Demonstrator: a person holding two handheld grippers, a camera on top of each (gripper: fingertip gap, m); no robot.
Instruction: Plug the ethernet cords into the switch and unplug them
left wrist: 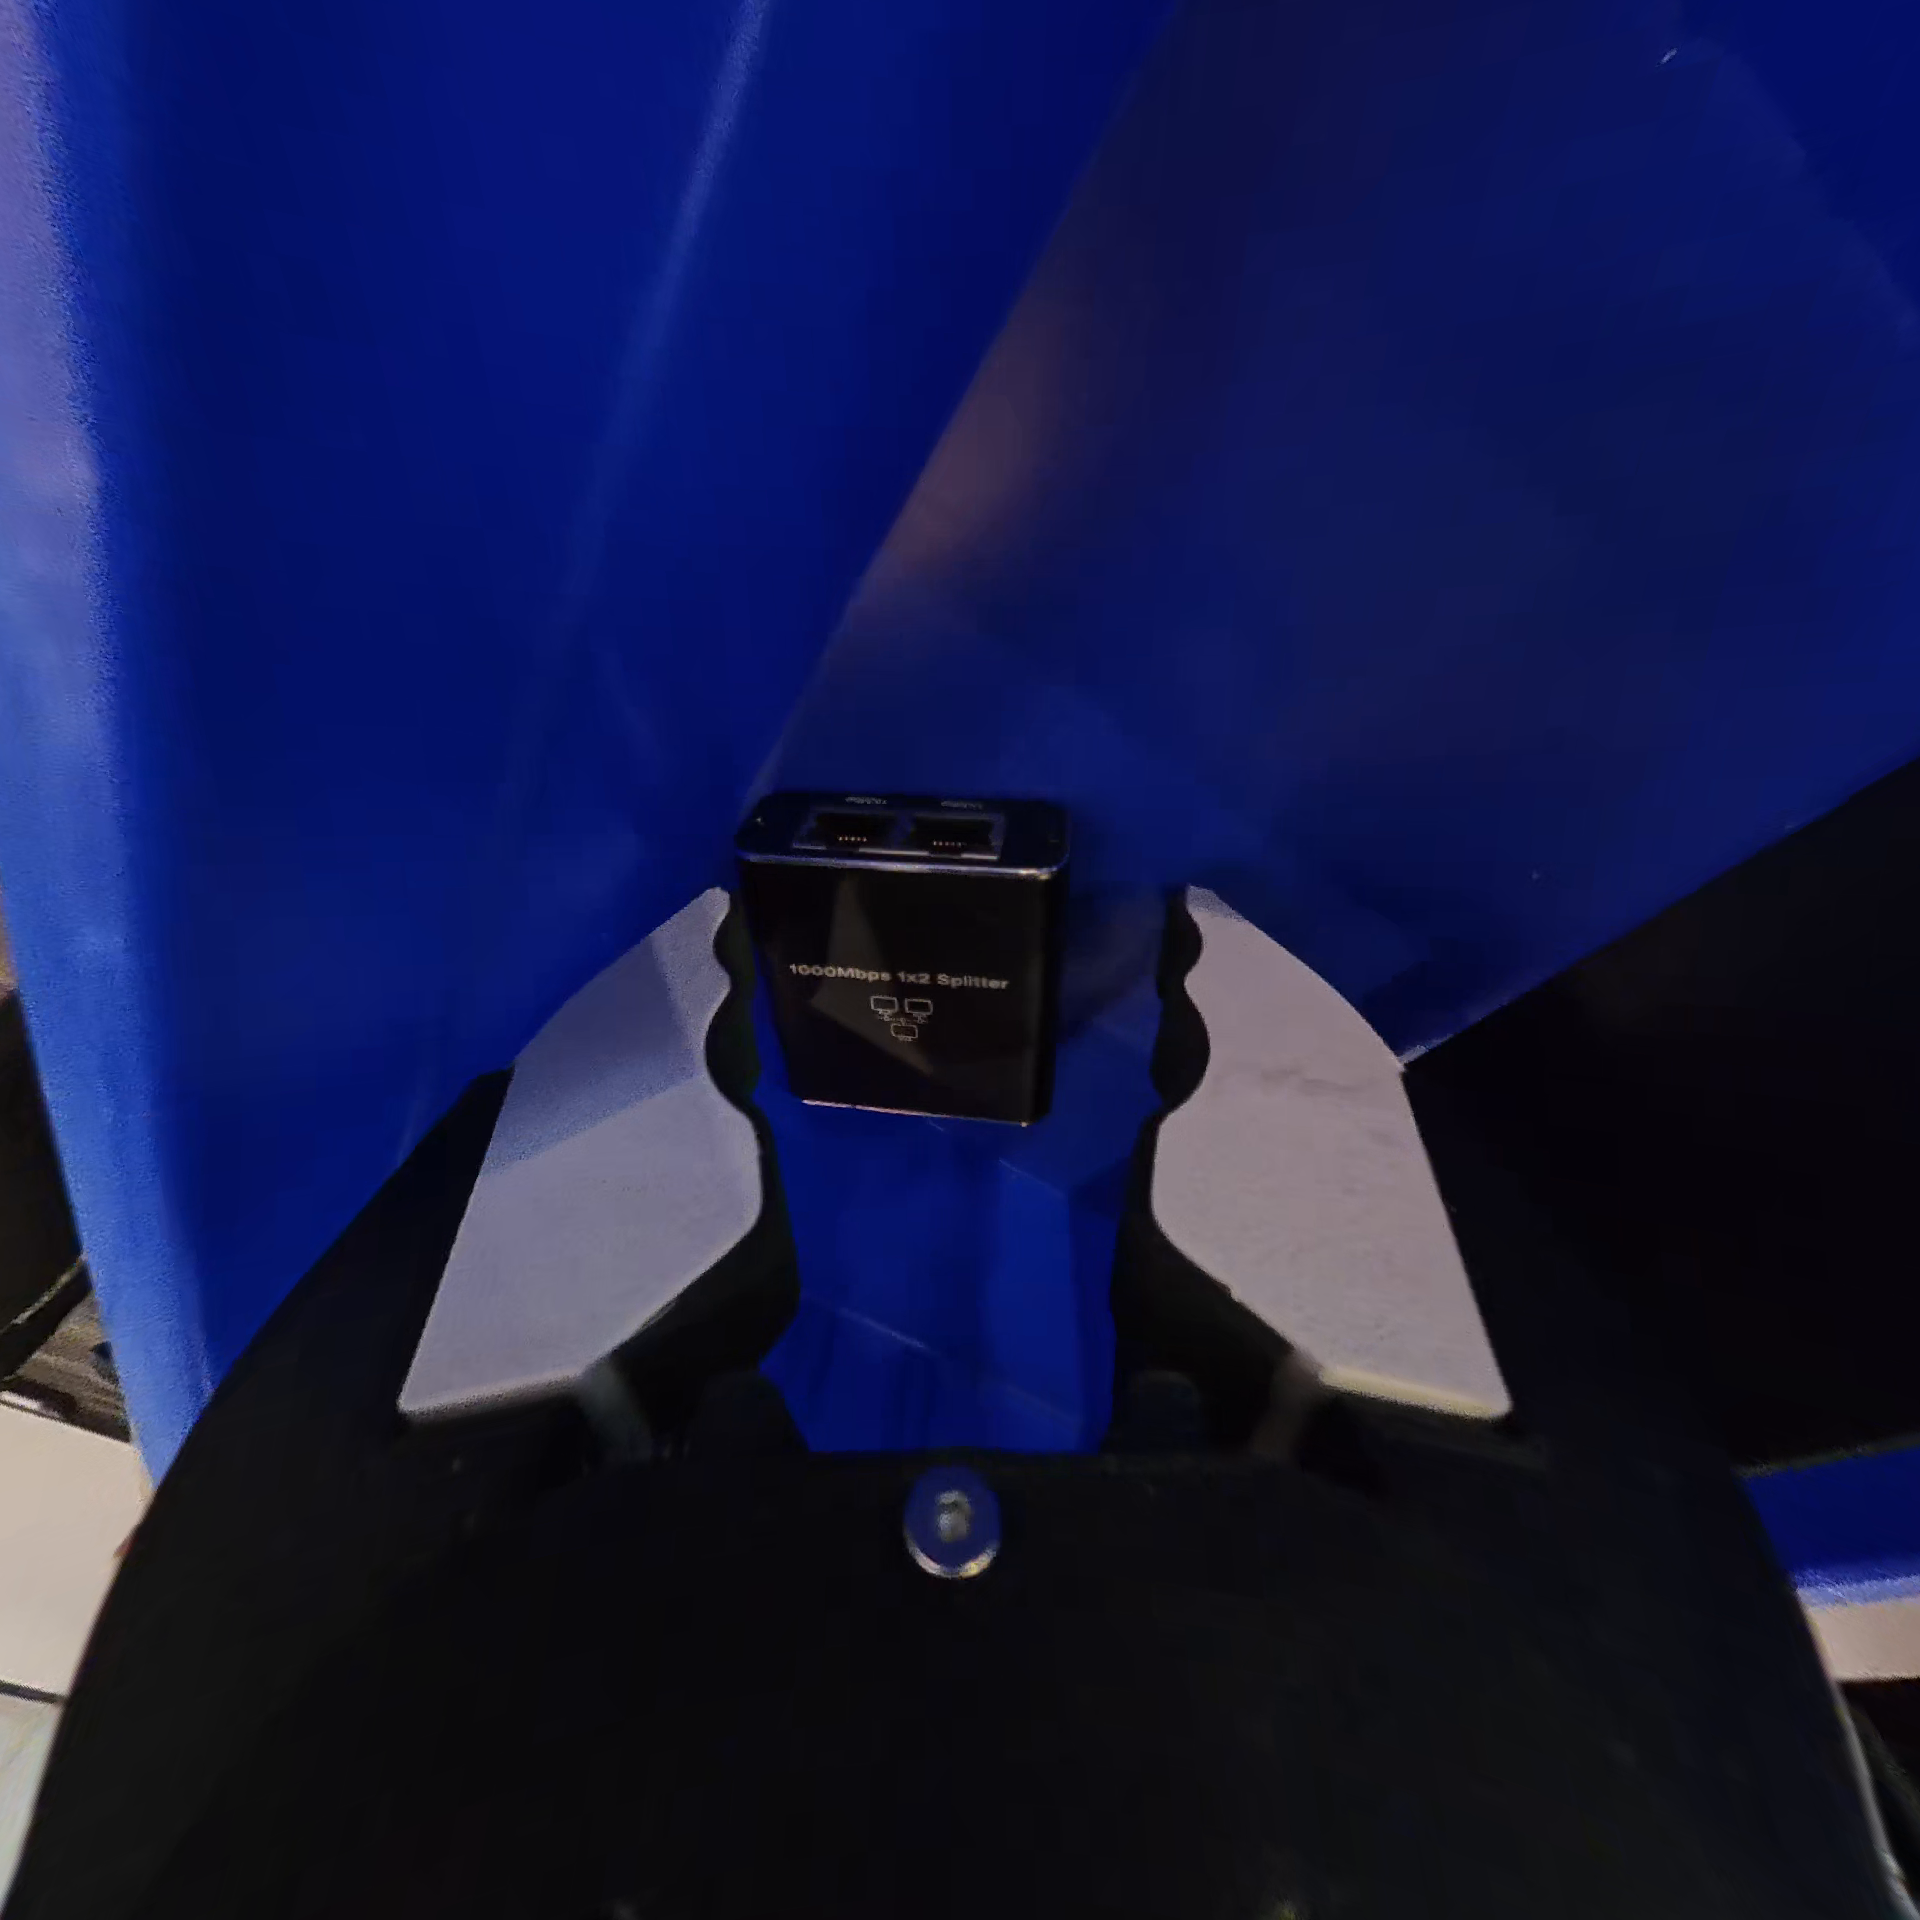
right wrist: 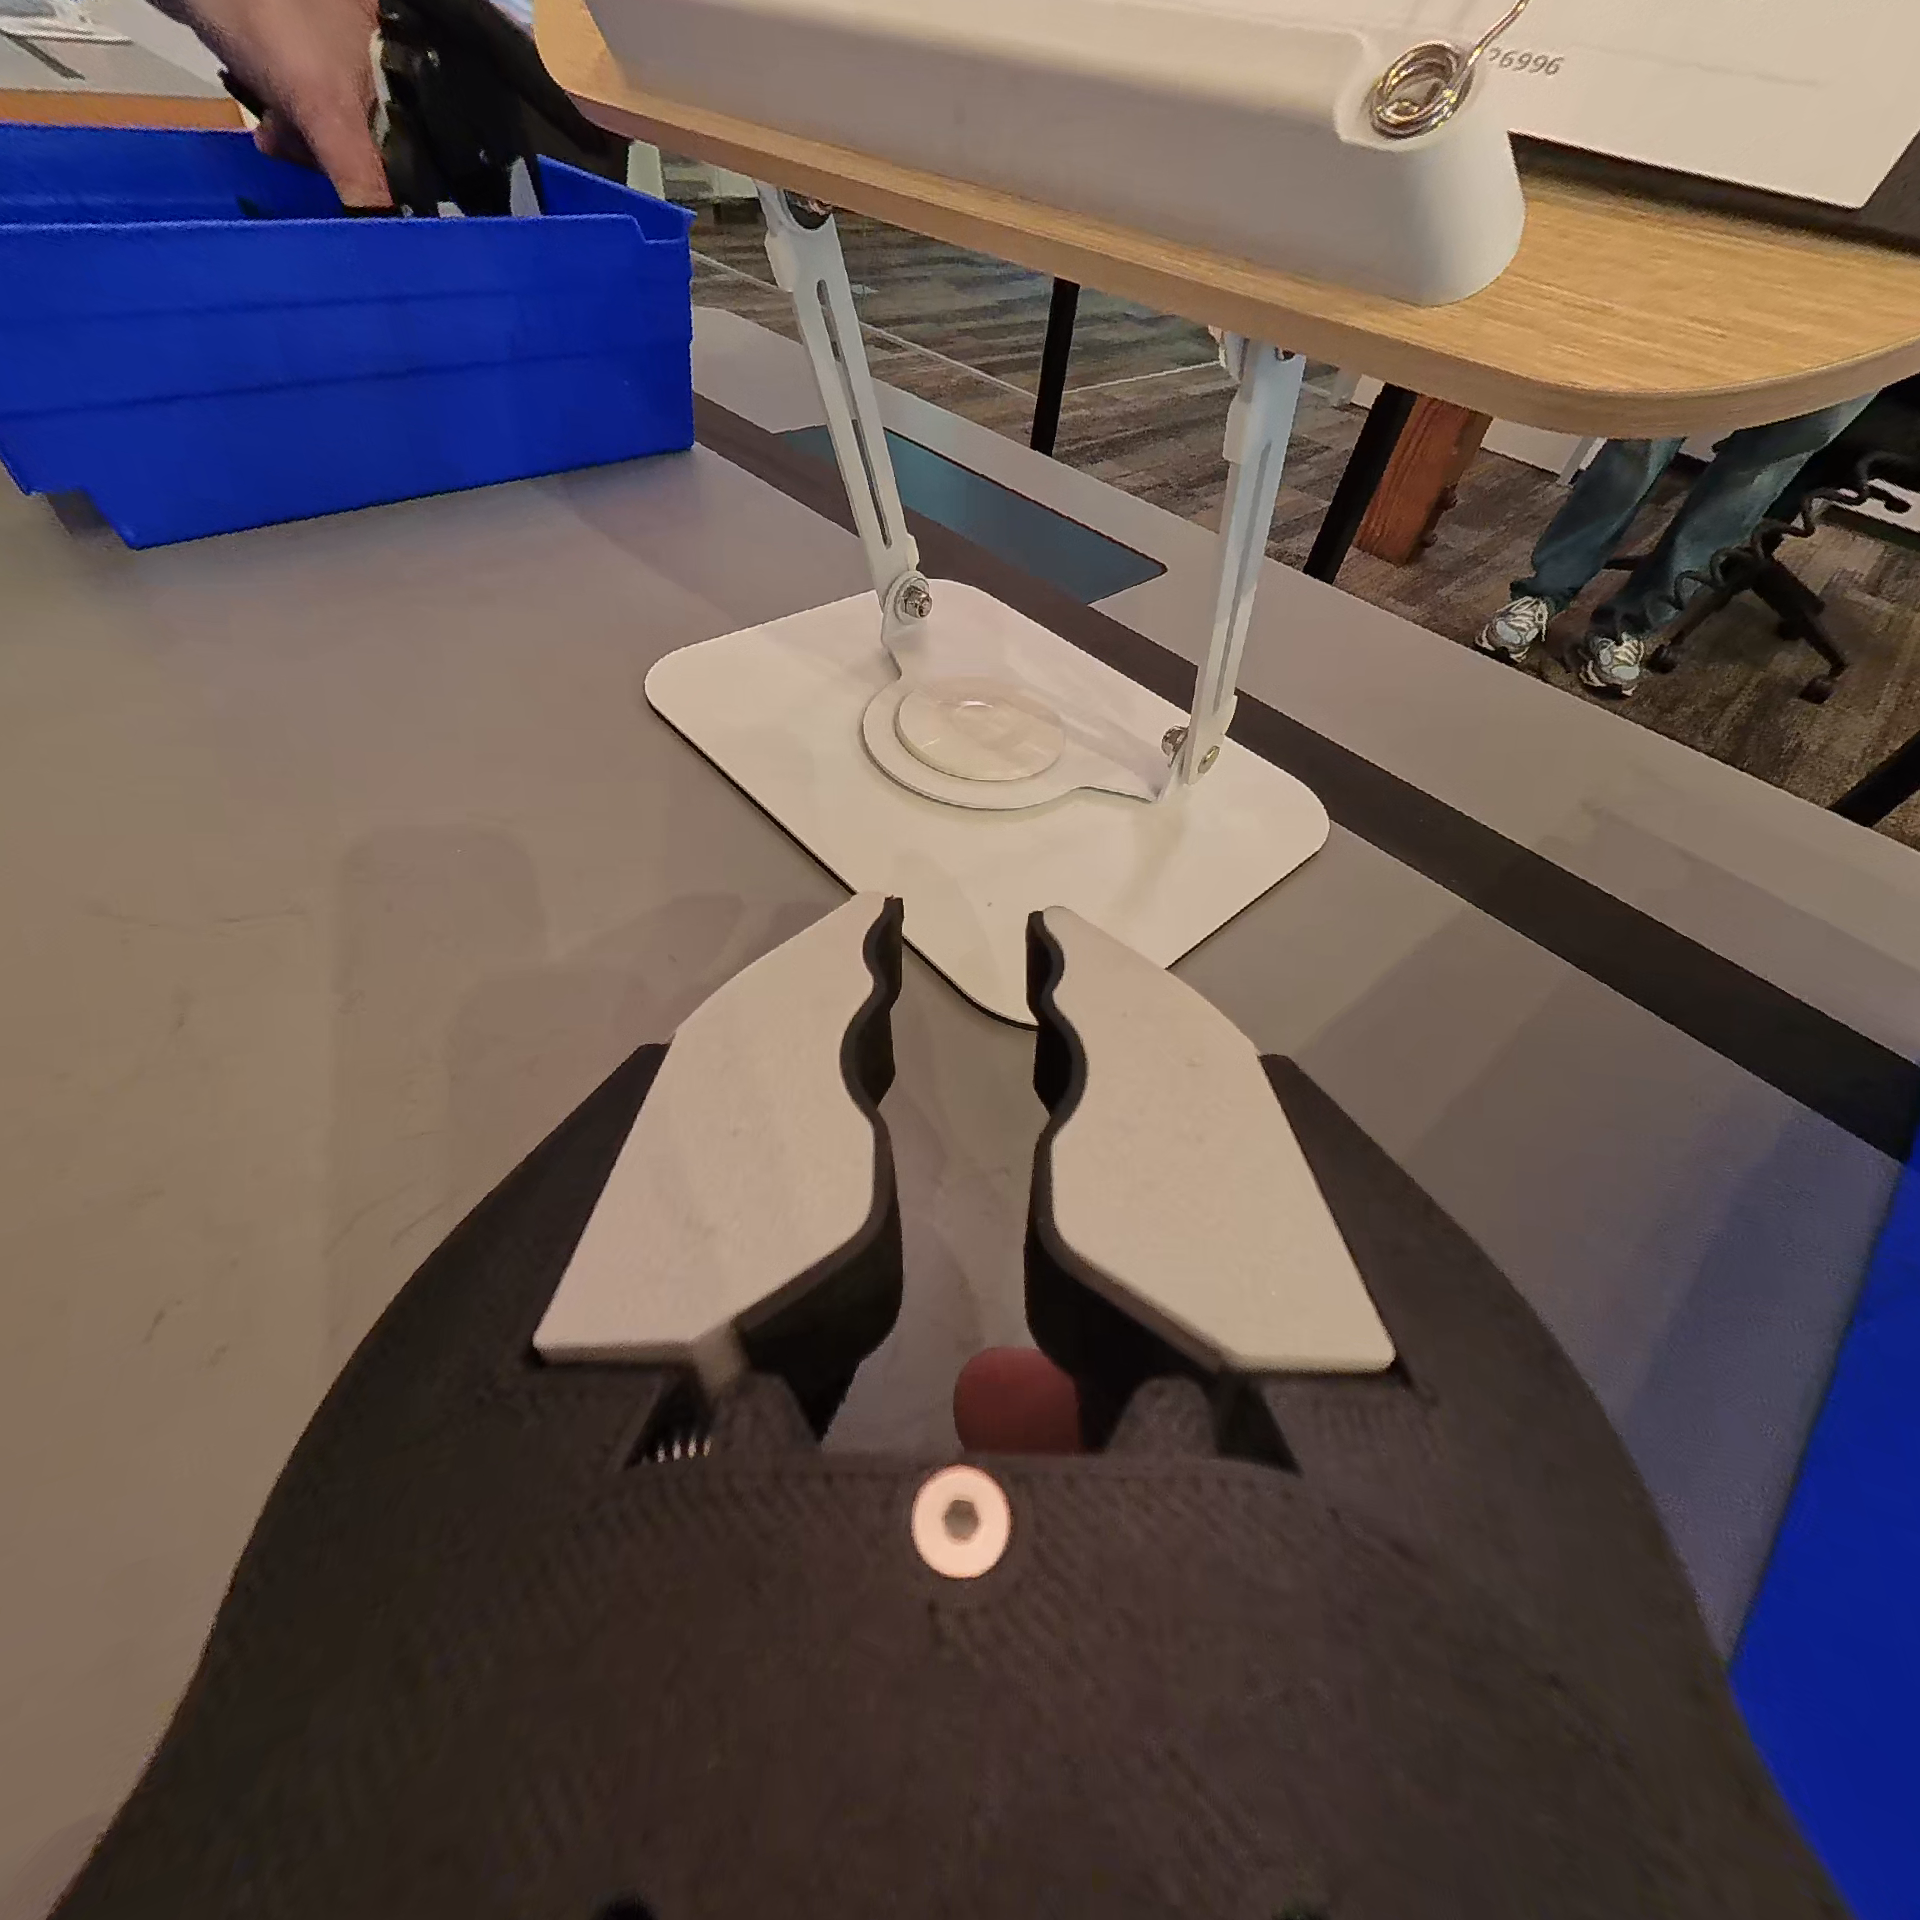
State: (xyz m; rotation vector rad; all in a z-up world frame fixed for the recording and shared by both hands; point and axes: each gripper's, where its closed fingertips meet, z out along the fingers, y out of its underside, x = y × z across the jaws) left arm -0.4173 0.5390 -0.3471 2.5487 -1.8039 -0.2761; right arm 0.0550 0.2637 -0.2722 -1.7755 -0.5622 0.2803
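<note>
Inside the blue bin [left wrist: 416,520], left tongs [left wrist: 951,914] spread around the black switch [left wrist: 909,977]: left pad looks right against its side, clear gap on the right. Switch's two ports face away, bin walls close on both sides. Right tongs [right wrist: 964,935] part-open, nothing between them, over open grey counter [right wrist: 312,831] at the white stand base's [right wrist: 1195,831] near corner

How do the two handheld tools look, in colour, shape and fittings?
Both match. The left tool and right tool each have a black, textured, rounded body, two pale grey flat-topped fingers with wavy black inner pads, and one silver screw at the centre.
</note>
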